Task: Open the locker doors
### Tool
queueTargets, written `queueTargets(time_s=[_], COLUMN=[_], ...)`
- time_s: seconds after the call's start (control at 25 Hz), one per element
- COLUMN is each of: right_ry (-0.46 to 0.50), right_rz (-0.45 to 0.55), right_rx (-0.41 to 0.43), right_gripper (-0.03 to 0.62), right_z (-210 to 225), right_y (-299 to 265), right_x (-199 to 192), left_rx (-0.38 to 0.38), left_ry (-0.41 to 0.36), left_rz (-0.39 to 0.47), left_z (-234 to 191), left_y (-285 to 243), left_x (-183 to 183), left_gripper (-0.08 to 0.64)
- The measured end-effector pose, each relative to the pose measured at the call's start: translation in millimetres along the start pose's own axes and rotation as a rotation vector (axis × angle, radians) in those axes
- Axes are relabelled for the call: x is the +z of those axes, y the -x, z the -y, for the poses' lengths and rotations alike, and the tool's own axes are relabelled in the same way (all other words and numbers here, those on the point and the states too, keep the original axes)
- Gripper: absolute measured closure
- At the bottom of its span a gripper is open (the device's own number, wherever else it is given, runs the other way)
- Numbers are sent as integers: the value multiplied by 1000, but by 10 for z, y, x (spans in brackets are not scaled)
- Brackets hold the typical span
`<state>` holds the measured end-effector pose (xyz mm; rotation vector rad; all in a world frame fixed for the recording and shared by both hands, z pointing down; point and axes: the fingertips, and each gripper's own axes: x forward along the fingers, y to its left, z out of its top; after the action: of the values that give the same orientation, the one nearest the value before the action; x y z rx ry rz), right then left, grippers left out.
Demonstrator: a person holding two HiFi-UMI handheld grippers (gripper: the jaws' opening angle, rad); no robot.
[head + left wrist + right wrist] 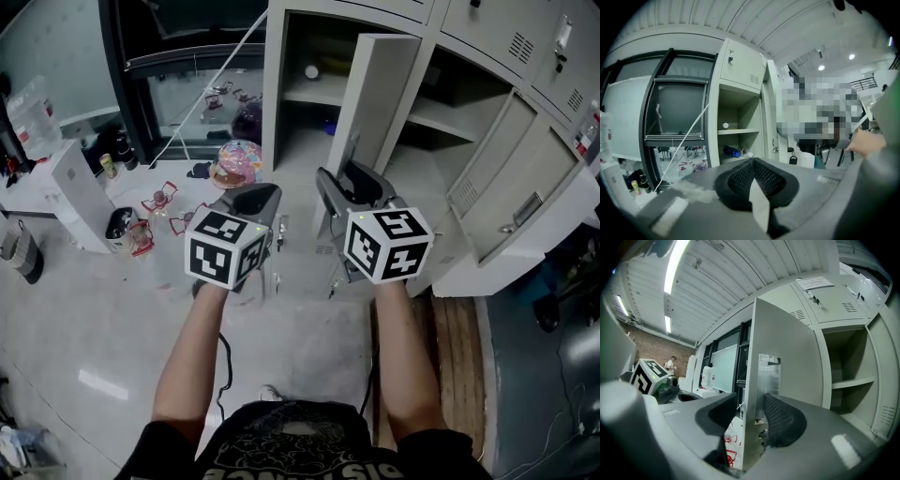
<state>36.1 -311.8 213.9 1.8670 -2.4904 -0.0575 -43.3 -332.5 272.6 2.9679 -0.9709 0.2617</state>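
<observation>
The grey locker bank fills the upper right of the head view. Its tall middle door stands ajar, edge toward me. My right gripper is at that edge. In the right gripper view the door runs between the jaws of the right gripper; the right pad lies at its taped face, and a narrow gap shows on the left side. My left gripper hovers beside it, shut and empty. The left gripper faces an open compartment holding a blue bottle.
Two more locker doors hang open at the right. On the pale floor at the left lie a pink domed thing, red wire items and a white box. A wooden board lies by my right arm.
</observation>
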Motion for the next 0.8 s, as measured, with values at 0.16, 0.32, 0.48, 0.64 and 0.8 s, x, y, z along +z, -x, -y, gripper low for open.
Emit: queueTargets(time_s=[0.16, 0.32, 0.48, 0.64, 0.8], right_ry=[-1, -5, -18, -27, -35], right_rz=[8, 12, 15, 20, 21], right_rx=[22, 42, 59, 63, 79], right_gripper=[411, 417, 419, 434, 457], right_z=[69, 165, 278, 425, 563], right_y=[160, 321, 481, 636, 762], right_x=[5, 1, 1, -6, -2], left_rx=[20, 44, 60, 73, 91], left_ry=[1, 2, 3, -8, -12], left_rz=[-2, -7, -11, -19, -22], left_z=[185, 372, 584, 793, 967], left_y=[-14, -28, -66, -98, -138], left_x=[16, 28, 53, 83, 117], left_gripper=[557, 557, 557, 557, 557])
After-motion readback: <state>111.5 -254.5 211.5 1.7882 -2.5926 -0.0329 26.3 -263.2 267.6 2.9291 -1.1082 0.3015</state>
